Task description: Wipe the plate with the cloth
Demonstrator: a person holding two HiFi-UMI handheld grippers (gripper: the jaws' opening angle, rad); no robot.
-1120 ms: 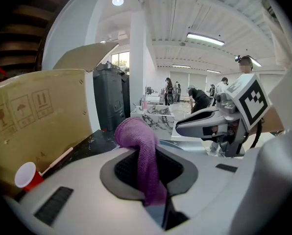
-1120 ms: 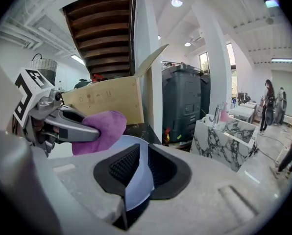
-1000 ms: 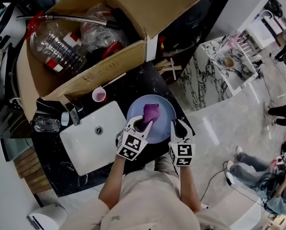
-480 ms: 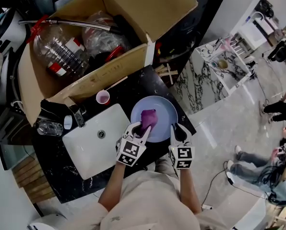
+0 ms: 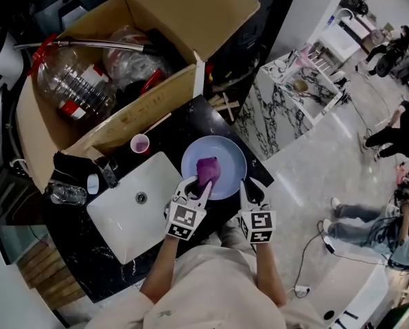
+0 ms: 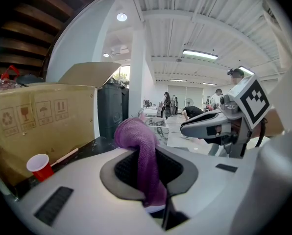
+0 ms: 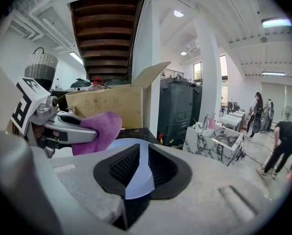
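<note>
A pale blue plate [image 5: 225, 157] lies on the black counter beside the white sink [image 5: 130, 211]. A purple cloth [image 5: 207, 168] rests on the plate's middle, and my left gripper [image 5: 199, 181] is shut on it. In the left gripper view the cloth [image 6: 142, 153] hangs bunched between the jaws. My right gripper [image 5: 247, 184] is shut on the plate's near right rim; in the right gripper view the plate [image 7: 136, 173] runs edge-on between the pads, with the cloth [image 7: 94, 131] and the left gripper to the left.
A large open cardboard box [image 5: 129, 53] full of bottles and bags stands behind the counter. A small pink cup [image 5: 140, 143] sits next to the sink, red in the left gripper view [image 6: 38, 166]. The tap [image 5: 106, 171] is at the sink's far corner. People stand on the floor at right.
The view has shifted a little. The left gripper with the cloth has slid slightly toward the plate's near left; the right gripper keeps its hold on the rim.
</note>
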